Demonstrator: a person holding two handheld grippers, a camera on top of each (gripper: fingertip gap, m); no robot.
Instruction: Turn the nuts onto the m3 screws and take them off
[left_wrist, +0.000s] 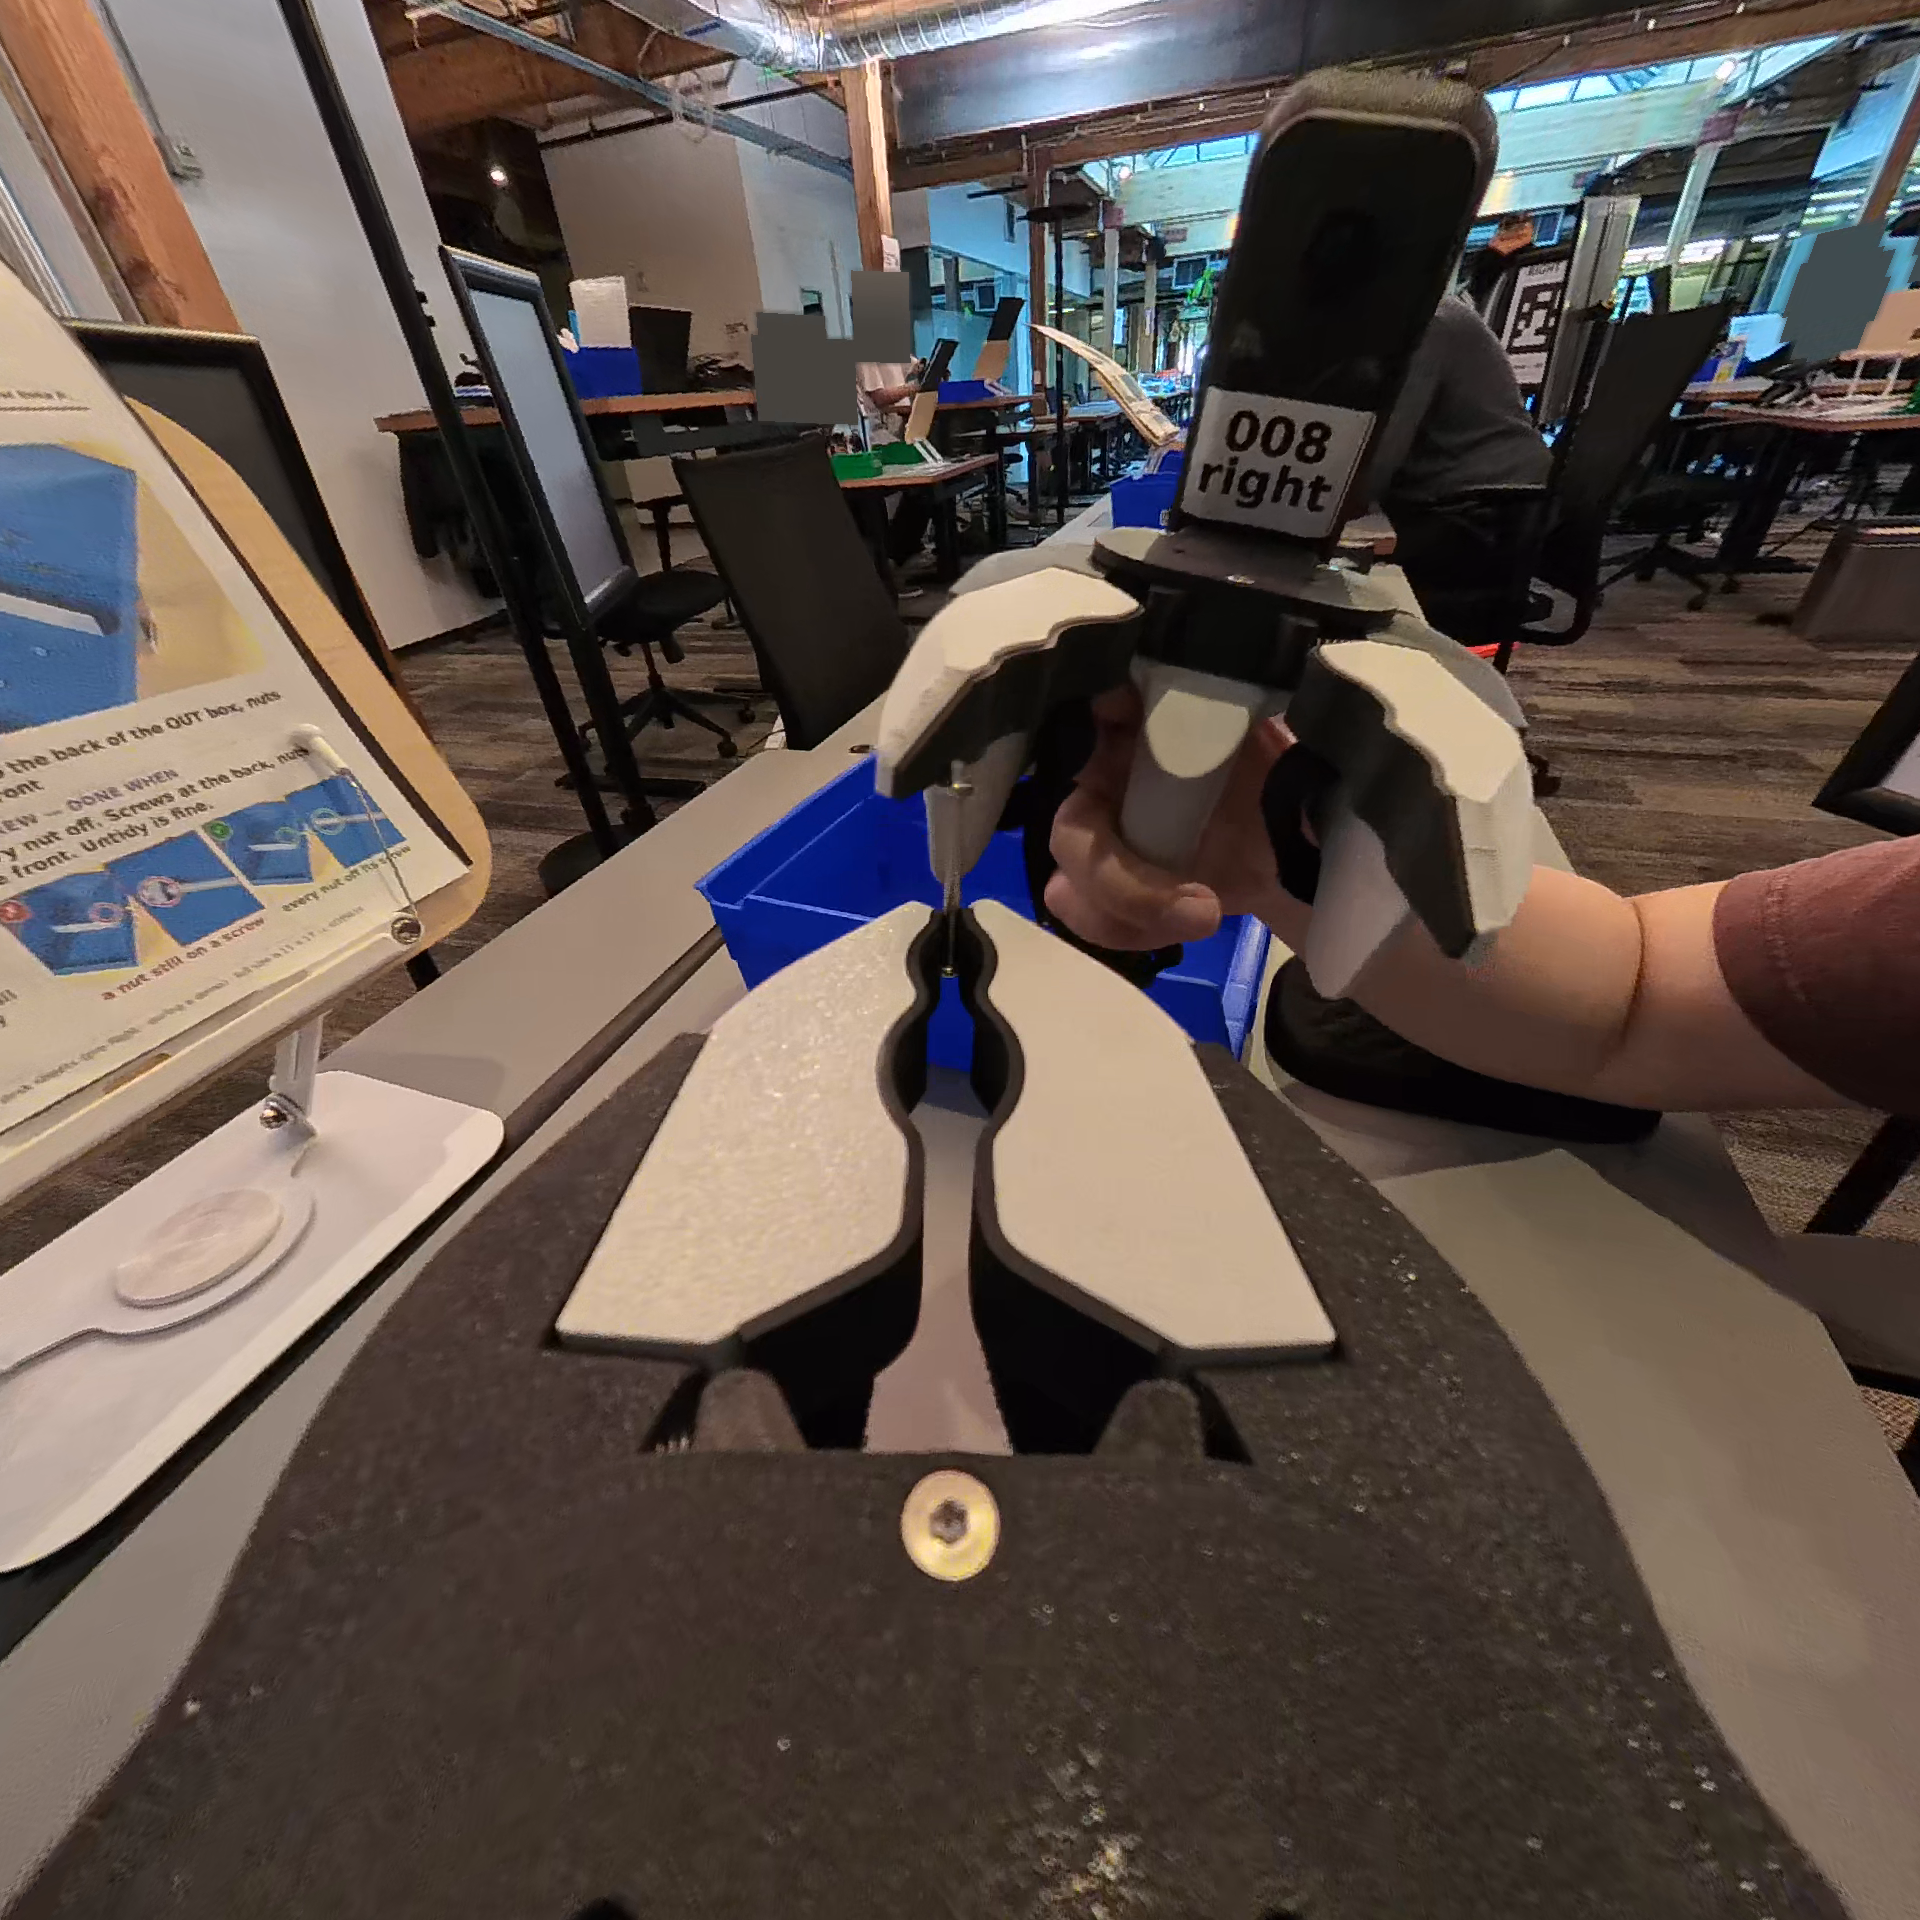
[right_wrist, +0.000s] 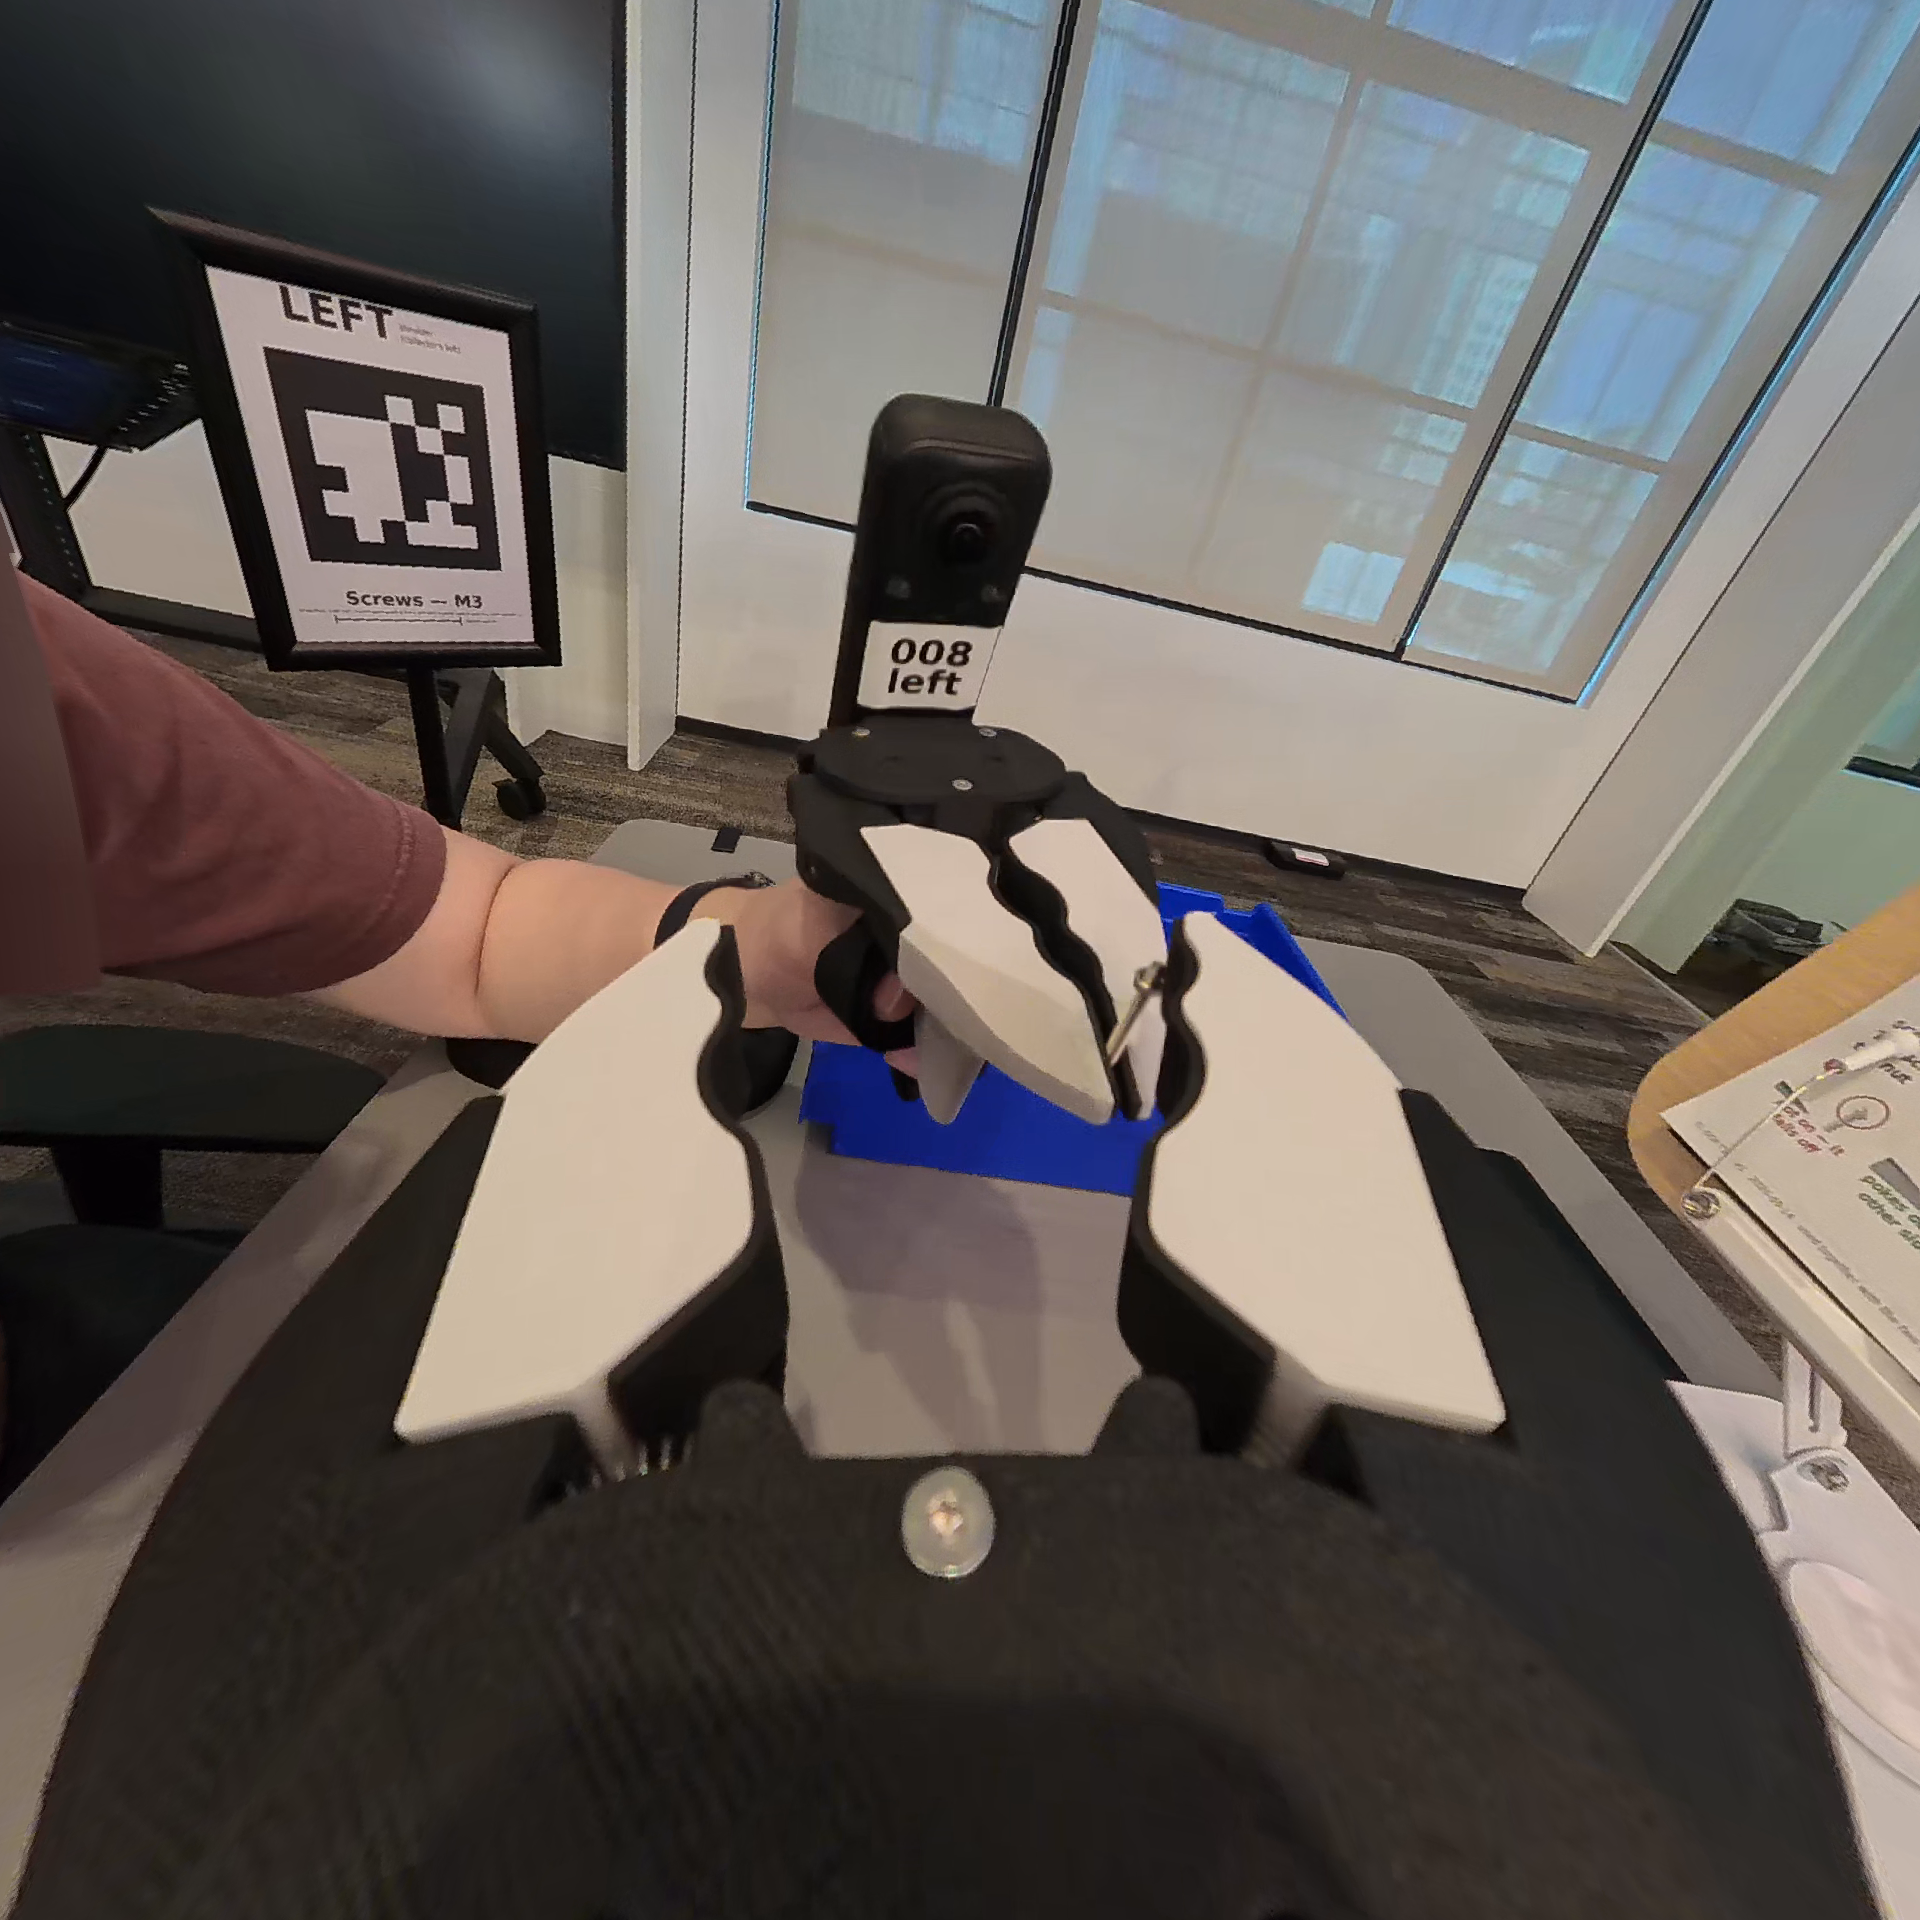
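Observation:
My left gripper (left_wrist: 951, 920) is shut on a thin metal M3 screw (left_wrist: 951, 873) and holds it above a blue bin (left_wrist: 831, 883). The screw sticks up out of the fingertips. A small piece at its far end (left_wrist: 961, 790) is a nut or the head; I cannot tell which. My right gripper (right_wrist: 951, 935) is wide open and empty. In the right wrist view, the left gripper (right_wrist: 1122, 1091) sits between its fingers, and the screw (right_wrist: 1127, 1013) lies close against the inside of the right-hand finger (right_wrist: 1278, 1122). The right gripper (left_wrist: 1184, 831) faces me in the left wrist view.
The blue bin (right_wrist: 935, 1132) stands on a grey table (left_wrist: 582, 997). An instruction sheet on a stand (left_wrist: 156, 831) is at the table's side and also shows in the right wrist view (right_wrist: 1818, 1143). A framed marker sign (right_wrist: 384, 447) stands behind. Office chairs (left_wrist: 790, 582) stand beyond the table.

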